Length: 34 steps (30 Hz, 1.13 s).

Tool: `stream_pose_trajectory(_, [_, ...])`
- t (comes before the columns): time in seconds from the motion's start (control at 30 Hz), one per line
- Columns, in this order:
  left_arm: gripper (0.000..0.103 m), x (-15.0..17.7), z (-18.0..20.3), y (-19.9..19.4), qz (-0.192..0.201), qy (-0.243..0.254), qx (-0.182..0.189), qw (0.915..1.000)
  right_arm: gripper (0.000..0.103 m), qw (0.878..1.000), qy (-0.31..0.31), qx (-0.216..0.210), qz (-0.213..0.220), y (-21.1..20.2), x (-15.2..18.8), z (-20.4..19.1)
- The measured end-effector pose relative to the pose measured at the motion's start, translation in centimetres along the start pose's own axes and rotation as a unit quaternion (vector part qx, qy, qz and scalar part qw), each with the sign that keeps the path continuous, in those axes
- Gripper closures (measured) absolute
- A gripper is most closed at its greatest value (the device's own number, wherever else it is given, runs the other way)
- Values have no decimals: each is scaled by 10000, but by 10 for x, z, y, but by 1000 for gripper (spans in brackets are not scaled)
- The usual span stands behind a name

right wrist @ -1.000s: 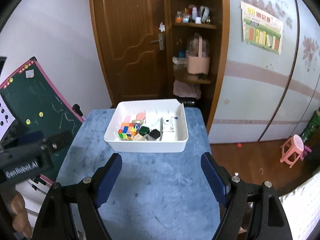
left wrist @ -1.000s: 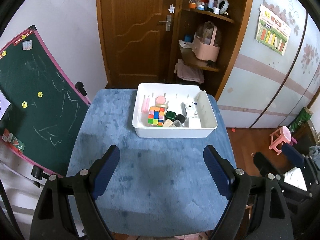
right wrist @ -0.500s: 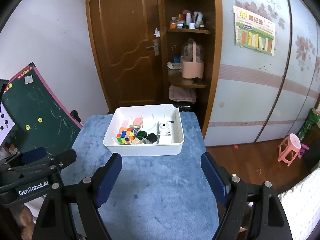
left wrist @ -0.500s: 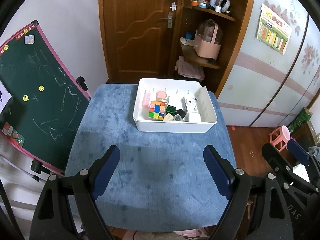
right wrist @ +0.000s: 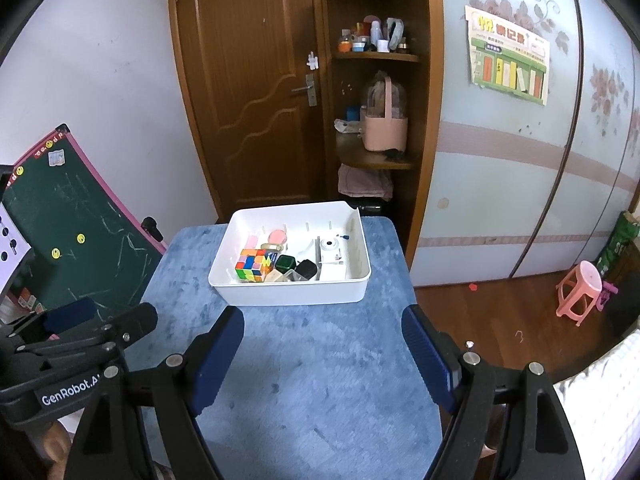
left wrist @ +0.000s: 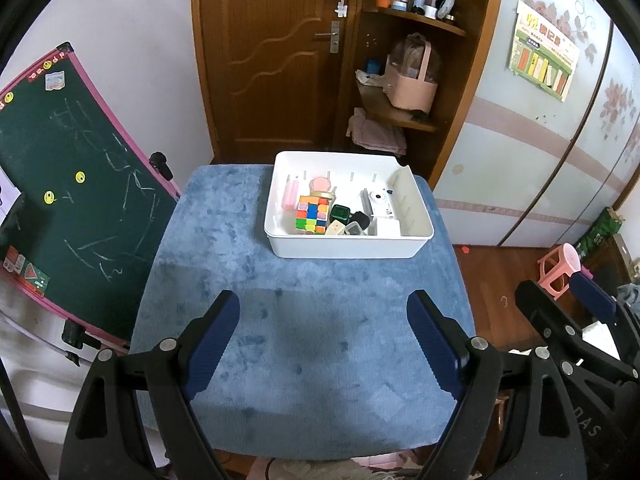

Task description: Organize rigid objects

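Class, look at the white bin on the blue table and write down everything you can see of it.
The white bin is a shallow, rectangular tray of what looks like smooth plastic, with rounded corners and small slots along its inner walls. It sits flat on the far part of the blue table cover, open at the top. Inside lie a multicoloured puzzle cube, a white toy camera and other small things. Neither gripper touches it.
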<state>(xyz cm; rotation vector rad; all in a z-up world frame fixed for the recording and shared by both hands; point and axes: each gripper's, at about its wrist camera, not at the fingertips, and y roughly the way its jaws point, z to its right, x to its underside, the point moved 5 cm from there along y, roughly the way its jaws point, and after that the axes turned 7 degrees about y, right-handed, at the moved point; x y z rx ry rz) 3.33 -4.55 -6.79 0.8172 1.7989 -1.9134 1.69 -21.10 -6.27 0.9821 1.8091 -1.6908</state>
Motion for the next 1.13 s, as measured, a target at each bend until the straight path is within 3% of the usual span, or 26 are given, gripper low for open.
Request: stream_pose_trajectory(1.13, [15, 11, -22, 6, -119, -91, -492, 9987, 21, 9994, -119, -90, -300, 13, 7, -16])
